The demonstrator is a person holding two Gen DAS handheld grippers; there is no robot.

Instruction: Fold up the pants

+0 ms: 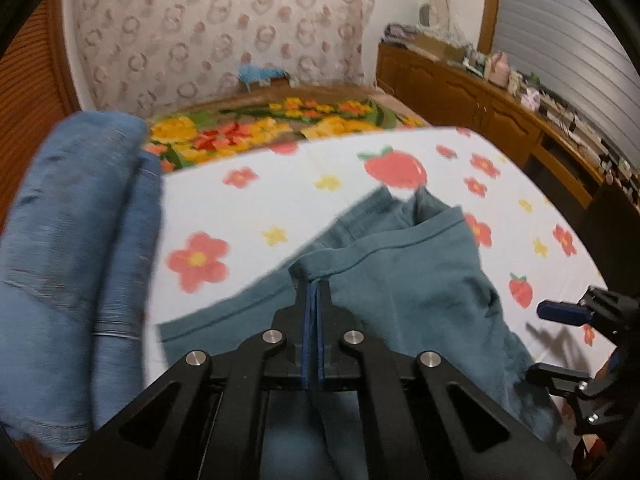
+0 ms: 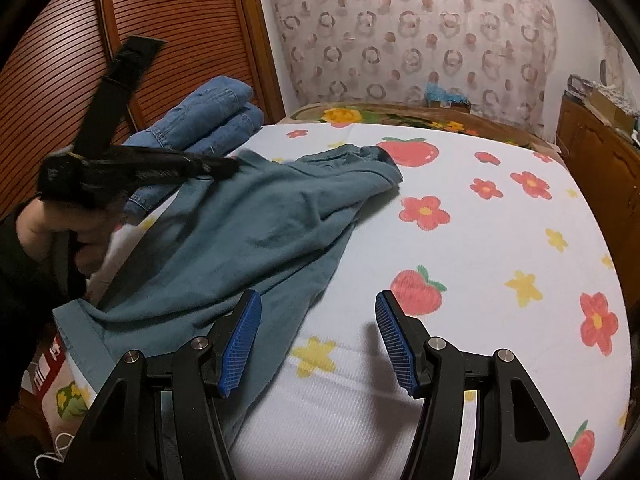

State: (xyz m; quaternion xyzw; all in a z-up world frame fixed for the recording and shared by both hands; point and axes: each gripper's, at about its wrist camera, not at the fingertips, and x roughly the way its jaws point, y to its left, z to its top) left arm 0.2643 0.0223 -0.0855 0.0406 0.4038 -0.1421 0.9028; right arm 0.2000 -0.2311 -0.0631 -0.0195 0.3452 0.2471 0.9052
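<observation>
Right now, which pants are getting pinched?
The teal pants, spread on the flowery sheet; the left hand-held gripper pinches their hem. The folded blue jeans lie untouched beside them.

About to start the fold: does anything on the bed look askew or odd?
The teal pants lie bunched and crooked, one end hanging off the bed's near edge. The left gripper has its jaws shut on a ridge of them. The folded denim beside them looks tidy.

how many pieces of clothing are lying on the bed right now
2: teal pants spread on the flowered sheet, and folded denim garment at its left edge by the wooden door. More may be hidden.
</observation>
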